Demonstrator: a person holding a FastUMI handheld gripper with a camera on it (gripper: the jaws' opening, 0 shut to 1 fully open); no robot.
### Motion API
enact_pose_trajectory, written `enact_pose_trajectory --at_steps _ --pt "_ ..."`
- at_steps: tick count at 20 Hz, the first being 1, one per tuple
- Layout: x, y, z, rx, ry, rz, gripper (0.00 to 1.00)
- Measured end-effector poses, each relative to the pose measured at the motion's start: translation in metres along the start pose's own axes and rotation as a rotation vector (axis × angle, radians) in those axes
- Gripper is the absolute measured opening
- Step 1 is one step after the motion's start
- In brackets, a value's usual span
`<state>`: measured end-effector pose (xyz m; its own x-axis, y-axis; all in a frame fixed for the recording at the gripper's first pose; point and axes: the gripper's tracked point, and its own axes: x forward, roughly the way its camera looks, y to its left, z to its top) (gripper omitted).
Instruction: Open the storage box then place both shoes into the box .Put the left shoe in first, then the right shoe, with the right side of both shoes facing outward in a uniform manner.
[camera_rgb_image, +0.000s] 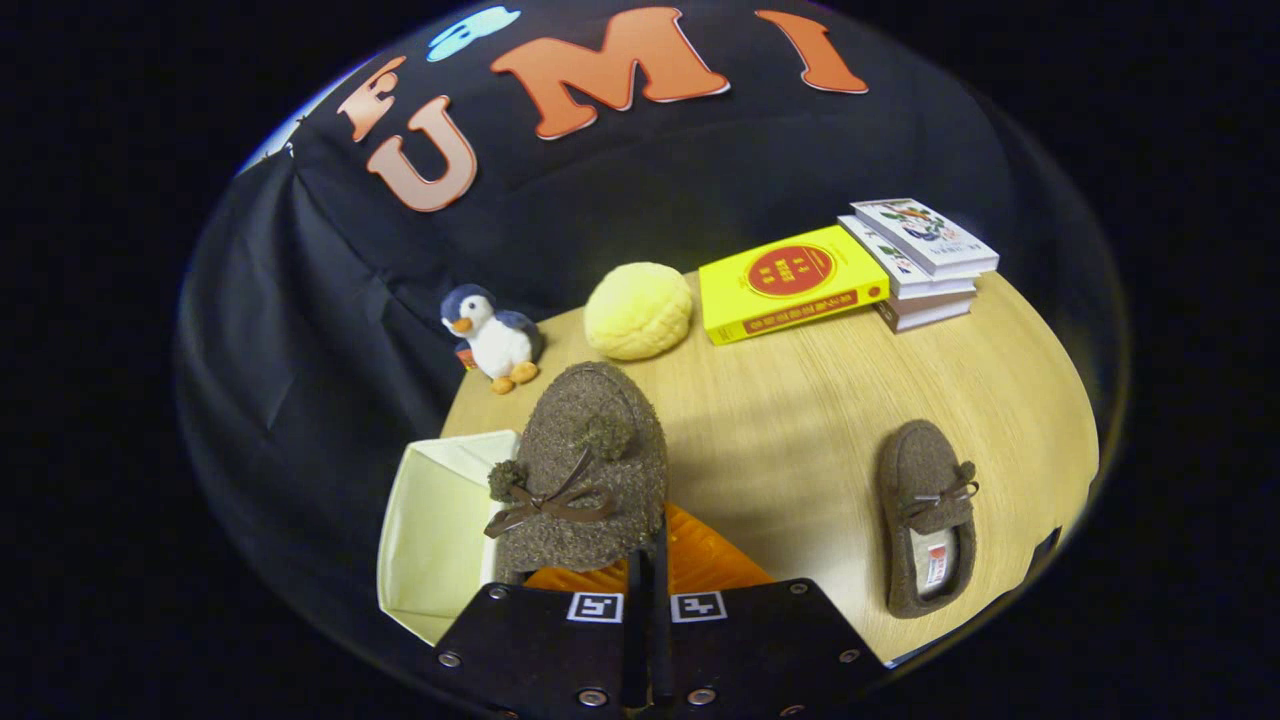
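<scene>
My gripper (648, 560) is shut on the heel edge of a brown fuzzy slipper (585, 470) with a bow and two pompoms, held up with its toe pointing away from me. The cream storage box (432, 530) stands open just to the left of the held slipper, its inside showing. The second brown slipper (927, 515) lies on the wooden table to the right of the fingers, its opening toward me.
On the wooden table (800, 400) beyond the held slipper sit a penguin plush (492, 338), a yellow bun-shaped cushion (638, 310), a yellow book (790, 282) and a stack of books (925, 262). The table's edge curves round past the second slipper.
</scene>
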<state>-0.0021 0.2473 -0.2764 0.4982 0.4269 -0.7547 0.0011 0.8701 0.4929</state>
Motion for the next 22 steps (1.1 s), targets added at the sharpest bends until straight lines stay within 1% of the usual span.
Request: enact_pose_trajectory --at_steps 2,5,11,15,22 --pt "-0.009 0.031 0.012 -0.012 -0.013 0.039 0.03" --pt "-0.009 0.074 0.016 -0.051 -0.014 0.082 0.03" --pt "0.019 0.134 -0.015 -0.106 0.066 0.077 0.03" --pt "0.044 0.159 -0.044 -0.152 0.123 0.052 0.03" --pt "0.091 0.166 -0.089 -0.188 0.231 -0.070 0.03"
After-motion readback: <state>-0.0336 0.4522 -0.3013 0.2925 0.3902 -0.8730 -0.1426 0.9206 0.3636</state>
